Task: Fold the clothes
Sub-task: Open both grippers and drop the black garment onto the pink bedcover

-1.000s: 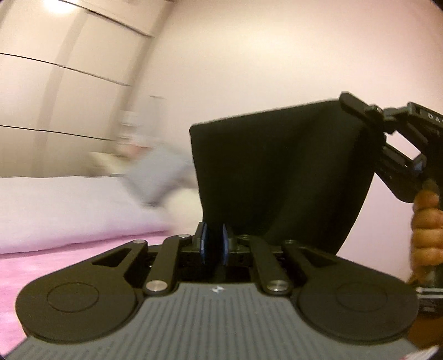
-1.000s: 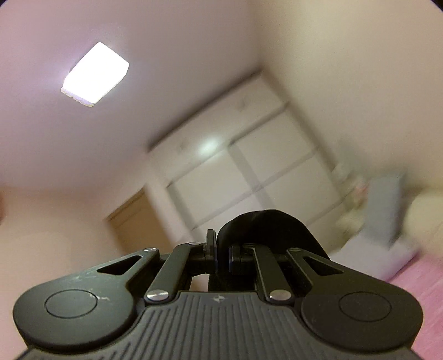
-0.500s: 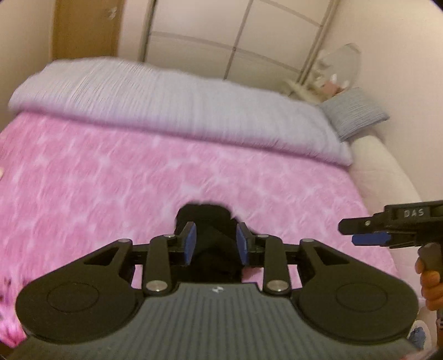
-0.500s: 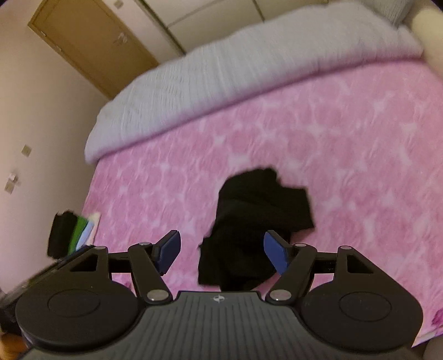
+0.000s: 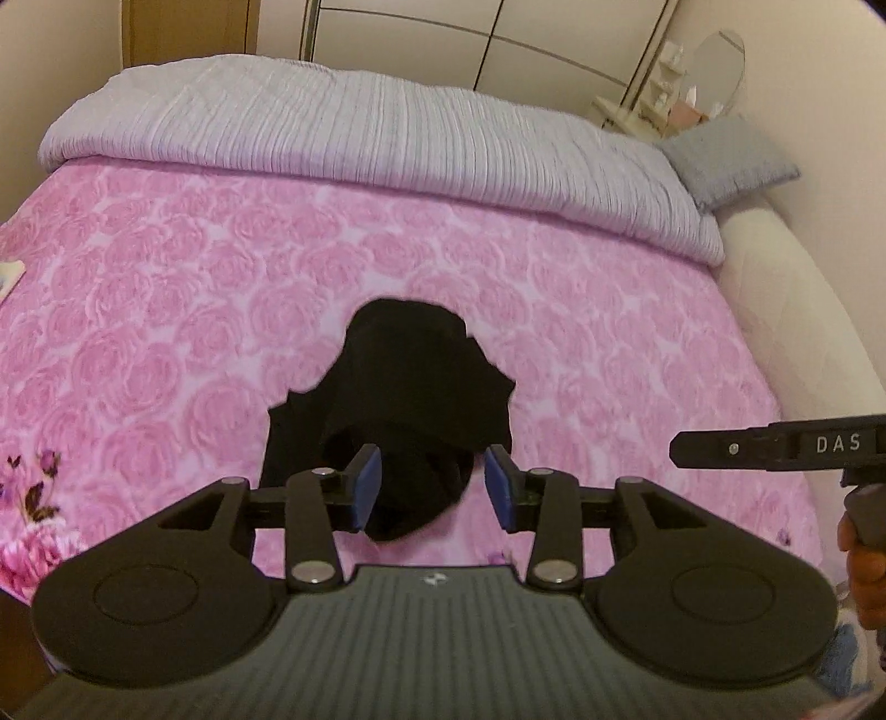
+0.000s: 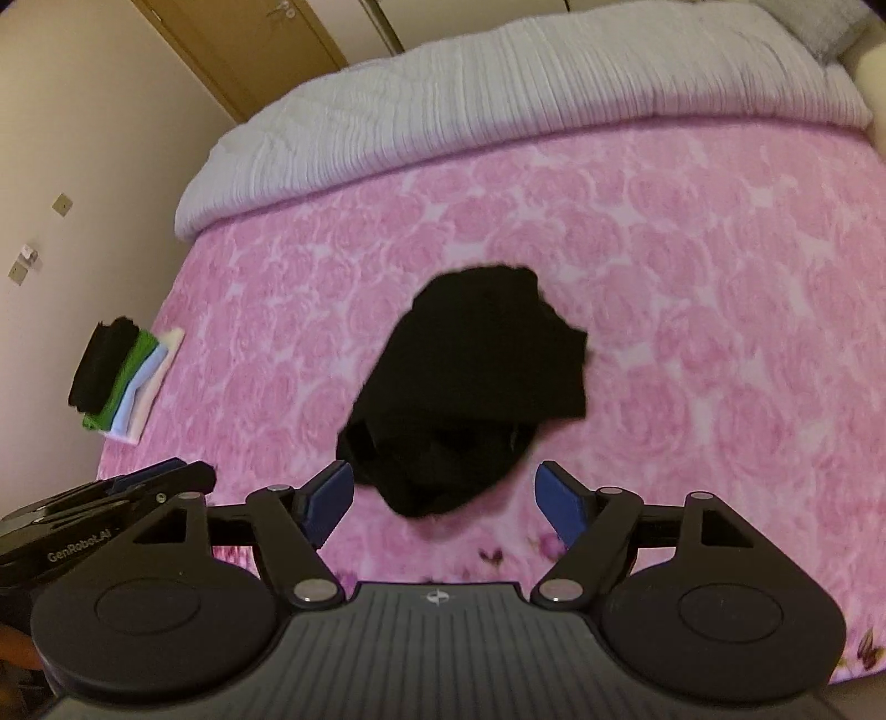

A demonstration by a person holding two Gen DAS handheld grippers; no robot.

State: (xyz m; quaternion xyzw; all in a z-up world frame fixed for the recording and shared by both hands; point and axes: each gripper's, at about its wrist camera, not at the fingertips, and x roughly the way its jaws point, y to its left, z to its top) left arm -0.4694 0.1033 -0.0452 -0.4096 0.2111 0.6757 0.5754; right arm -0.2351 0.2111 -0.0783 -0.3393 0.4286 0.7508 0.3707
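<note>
This is a bedroom in a home. A big bed (image 5: 166, 266) has a pink cover with roses on it. A thick grey blanket (image 5: 387, 144) lies folded along its far side, with a grey pillow (image 5: 725, 160) beside it. White closet doors (image 5: 554, 39) and a brown door (image 6: 249, 50) stand by the wall behind the bed.
</note>
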